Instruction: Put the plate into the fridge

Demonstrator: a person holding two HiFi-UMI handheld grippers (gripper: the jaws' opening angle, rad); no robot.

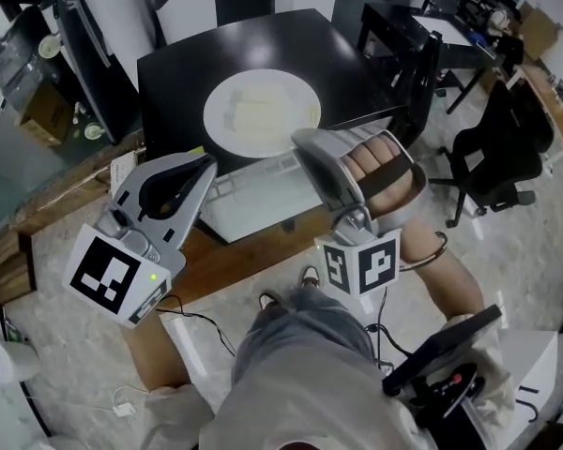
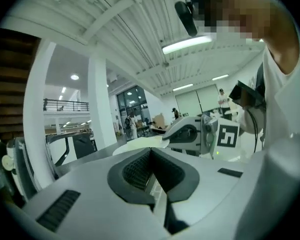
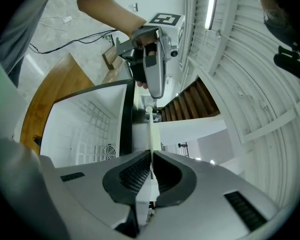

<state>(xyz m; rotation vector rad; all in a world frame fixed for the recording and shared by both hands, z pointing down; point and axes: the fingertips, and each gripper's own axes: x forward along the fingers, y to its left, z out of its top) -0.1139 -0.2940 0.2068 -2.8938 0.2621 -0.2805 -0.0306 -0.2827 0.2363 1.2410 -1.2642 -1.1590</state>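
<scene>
Black box-shaped fridge [image 1: 263, 50] in upper centre of head view, flat top up. White inner compartment [image 1: 253, 195] open just below it, facing the person. Brown wooden platform [image 1: 66, 204] along the left and under the fridge front. Black office chair [image 1: 502, 148] at right, well apart. Black desk frame [image 1: 403, 45] upper right, just beside the fridge. Brown cardboard box [image 1: 42, 111] upper left. Thin dark cables [image 1: 202, 326] on the pale floor, bottom centre.

In right gripper view: black front edge of the fridge just left of the held rim, with white wire-grid wall and round vent further left.

Round white plate [image 1: 263, 111] centre frame, over the black top, roughly level. Cannot tell if resting on it or just above.

Right gripper [image 1: 305, 142] at the plate's lower right rim, clamped on it. Thin white rim seen edge-on between both pads in right gripper view.

Left gripper [image 1: 206, 169] lower left of the plate, near the rim, apparently not touching. Jaws together, nothing between.
</scene>
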